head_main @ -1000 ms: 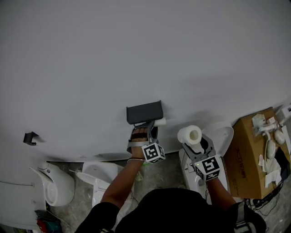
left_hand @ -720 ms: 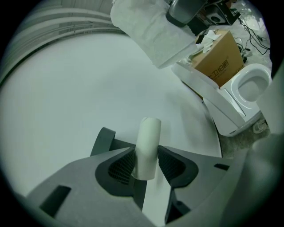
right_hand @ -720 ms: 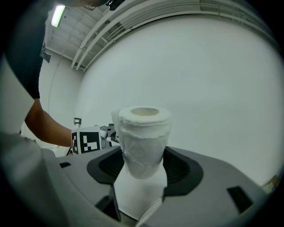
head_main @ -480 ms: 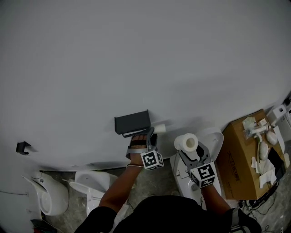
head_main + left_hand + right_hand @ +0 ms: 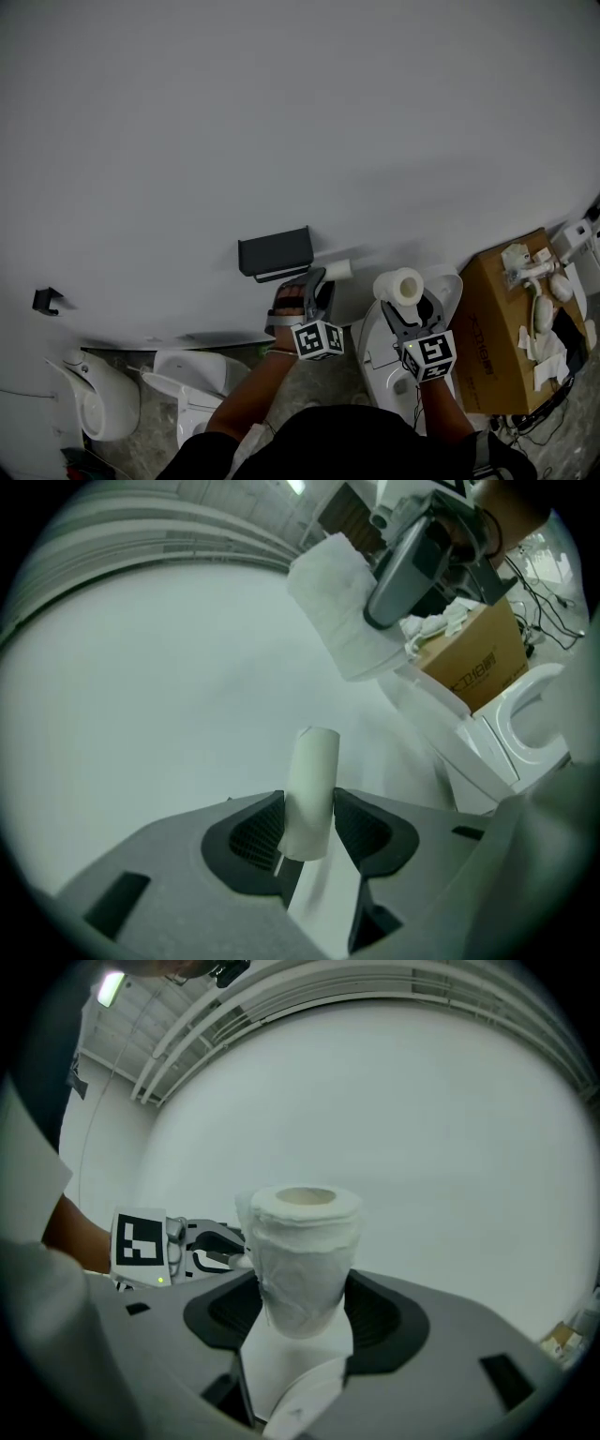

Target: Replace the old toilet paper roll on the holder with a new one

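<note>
1 chg: L gripper (image 5: 317, 281) moved empty tube (image 5: 337, 269) further from holder (image 5: 274, 253).

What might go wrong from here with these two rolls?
The left gripper grips the empty tube only near one end; it may slip. The right gripper presses its jaws into the soft new roll, which could squash. The left gripper sits between that roll and the holder, so they might collide.

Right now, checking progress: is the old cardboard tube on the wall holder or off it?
Off. The left gripper grips the bare tube against blank wall, right of the holder.
</note>
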Demonstrator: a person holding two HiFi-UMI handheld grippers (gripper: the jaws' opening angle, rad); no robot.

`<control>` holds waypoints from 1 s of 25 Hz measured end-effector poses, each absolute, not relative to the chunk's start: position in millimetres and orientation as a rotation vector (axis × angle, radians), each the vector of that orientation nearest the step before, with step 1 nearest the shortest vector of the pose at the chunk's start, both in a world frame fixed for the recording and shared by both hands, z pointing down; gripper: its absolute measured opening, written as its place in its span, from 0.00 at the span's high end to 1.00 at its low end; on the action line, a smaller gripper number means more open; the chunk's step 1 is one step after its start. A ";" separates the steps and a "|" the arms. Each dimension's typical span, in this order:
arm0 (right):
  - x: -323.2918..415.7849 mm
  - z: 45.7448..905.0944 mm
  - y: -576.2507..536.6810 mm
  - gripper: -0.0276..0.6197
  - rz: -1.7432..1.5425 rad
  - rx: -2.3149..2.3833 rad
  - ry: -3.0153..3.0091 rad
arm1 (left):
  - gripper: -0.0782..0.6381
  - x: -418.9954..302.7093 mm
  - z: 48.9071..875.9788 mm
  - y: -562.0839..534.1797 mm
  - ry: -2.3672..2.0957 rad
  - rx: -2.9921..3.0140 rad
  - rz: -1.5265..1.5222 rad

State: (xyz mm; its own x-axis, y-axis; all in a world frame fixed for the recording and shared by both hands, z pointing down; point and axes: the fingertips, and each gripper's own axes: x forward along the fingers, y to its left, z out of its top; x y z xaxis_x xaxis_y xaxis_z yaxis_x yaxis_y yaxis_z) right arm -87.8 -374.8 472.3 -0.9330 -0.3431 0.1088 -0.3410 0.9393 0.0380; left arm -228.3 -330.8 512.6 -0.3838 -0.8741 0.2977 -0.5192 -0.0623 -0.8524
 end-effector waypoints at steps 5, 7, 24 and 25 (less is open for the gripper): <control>-88.2 469.6 -375.5 0.55 -0.038 0.539 -2.986 | 0.66 -215.9 485.2 -317.2 2.038 -1.607 -1.153; -90.9 471.3 -371.9 0.55 -0.037 0.523 -2.979 | 0.66 -213.7 472.3 -309.7 2.114 -1.669 -0.997; -137.1 467.0 -335.3 0.55 -0.031 0.338 -3.019 | 0.67 -236.0 423.9 -220.5 2.393 -1.794 -0.029; -140.4 464.2 -334.2 0.54 -0.019 0.332 -3.038 | 0.67 -236.8 423.3 -215.7 2.389 -1.793 -0.004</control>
State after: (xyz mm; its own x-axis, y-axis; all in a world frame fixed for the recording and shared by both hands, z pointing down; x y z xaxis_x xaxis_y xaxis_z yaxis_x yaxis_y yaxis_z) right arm -140.4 -334.2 464.2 -0.9728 -0.2158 0.0837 -0.2148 0.9764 0.0214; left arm -236.8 -215.7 423.3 -0.2720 -0.9546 -0.1215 -0.9542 0.2839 -0.0946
